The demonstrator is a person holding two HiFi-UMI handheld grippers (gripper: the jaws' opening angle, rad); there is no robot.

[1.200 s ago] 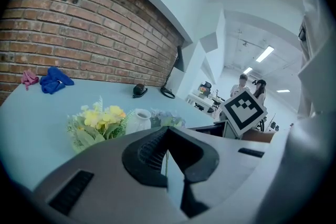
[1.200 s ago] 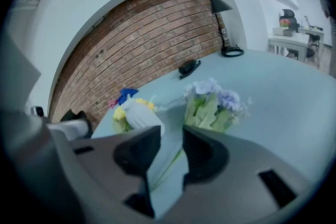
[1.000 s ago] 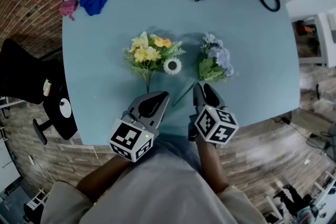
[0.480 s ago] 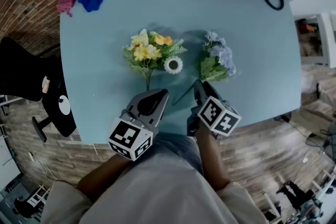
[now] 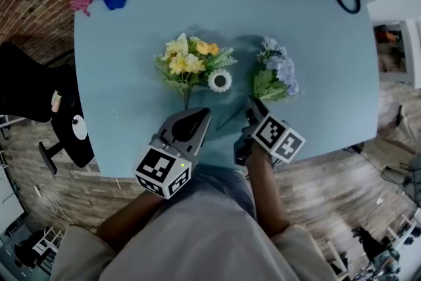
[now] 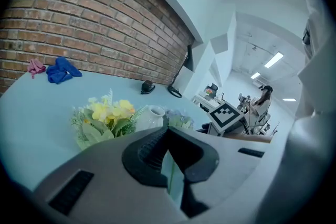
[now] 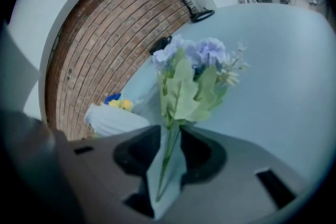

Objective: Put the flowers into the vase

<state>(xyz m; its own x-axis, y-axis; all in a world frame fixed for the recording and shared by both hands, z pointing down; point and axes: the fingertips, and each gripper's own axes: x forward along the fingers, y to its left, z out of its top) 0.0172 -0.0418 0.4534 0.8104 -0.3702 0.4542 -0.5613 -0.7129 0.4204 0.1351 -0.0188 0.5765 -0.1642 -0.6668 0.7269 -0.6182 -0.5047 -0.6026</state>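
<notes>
Flowers: yellow bunch [image 5: 191, 64] lies left on the bench [image 5: 322, 56]. Left gripper [image 5: 199, 115] sits just near of it, jaws together, empty. Vase [image 5: 219, 81] stands upright mid-bench. Blue bunch [image 5: 275, 72] lies right, with the right gripper [image 5: 253, 105] jaws apart astride its stem [image 7: 169, 152], not clamped. Likely light, floppy heads and a thin, slick stem, so grip low on the stem.

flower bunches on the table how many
2: a yellow bunch left of the vase, a blue bunch right of it. None seems hidden.
</notes>
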